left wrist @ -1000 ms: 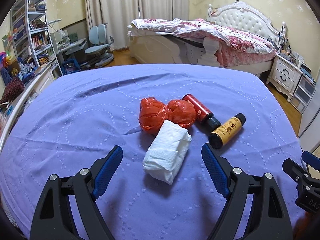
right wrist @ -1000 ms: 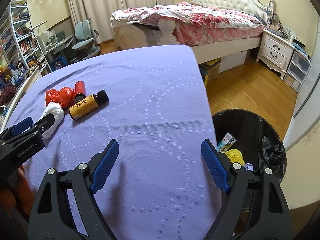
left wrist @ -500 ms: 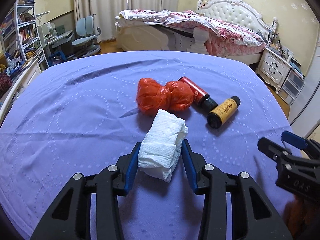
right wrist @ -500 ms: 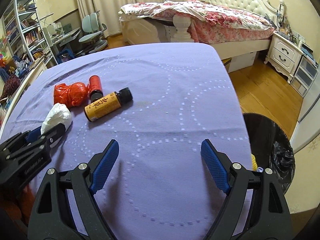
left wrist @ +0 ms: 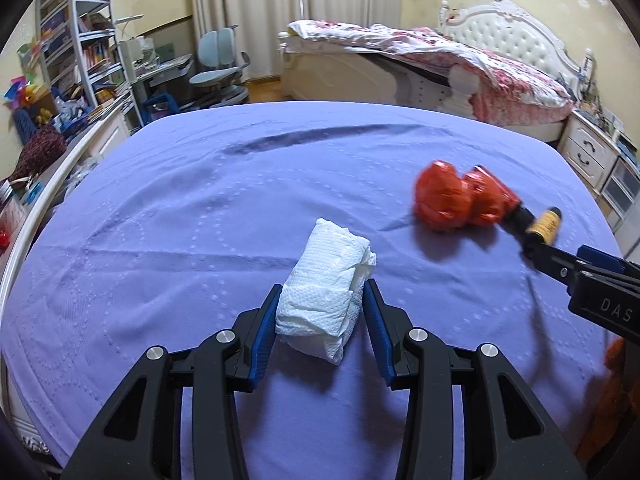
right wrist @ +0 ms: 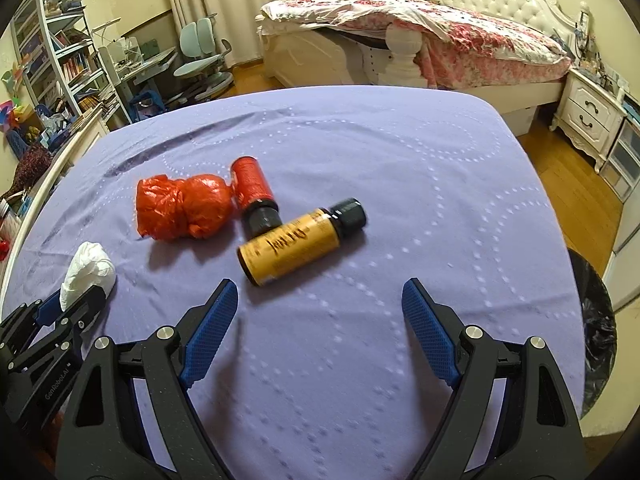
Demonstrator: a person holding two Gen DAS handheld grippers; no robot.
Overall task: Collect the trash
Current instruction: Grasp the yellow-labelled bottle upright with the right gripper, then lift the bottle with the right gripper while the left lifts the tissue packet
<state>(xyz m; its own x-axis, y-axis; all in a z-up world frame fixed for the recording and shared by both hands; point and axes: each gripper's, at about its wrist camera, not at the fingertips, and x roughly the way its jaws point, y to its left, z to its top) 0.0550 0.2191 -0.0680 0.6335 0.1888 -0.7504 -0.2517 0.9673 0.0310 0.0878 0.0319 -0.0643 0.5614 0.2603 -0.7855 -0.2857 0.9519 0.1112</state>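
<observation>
Left hand-held gripper (left wrist: 320, 312) clamps the tissue wad (left wrist: 326, 292) — right hand-held gripper (right wrist: 318, 312) gapes; only its view shows the bin (right wrist: 596, 320)

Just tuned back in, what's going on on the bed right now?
The person is clearing trash off the purple bedspread. The left claw is shut on the tissue wad, having just been closing around it. The right claw is open and empty, just short of the yellow bottle. The red bottle and the red bag lie untouched. The bin stands off the right edge.
</observation>
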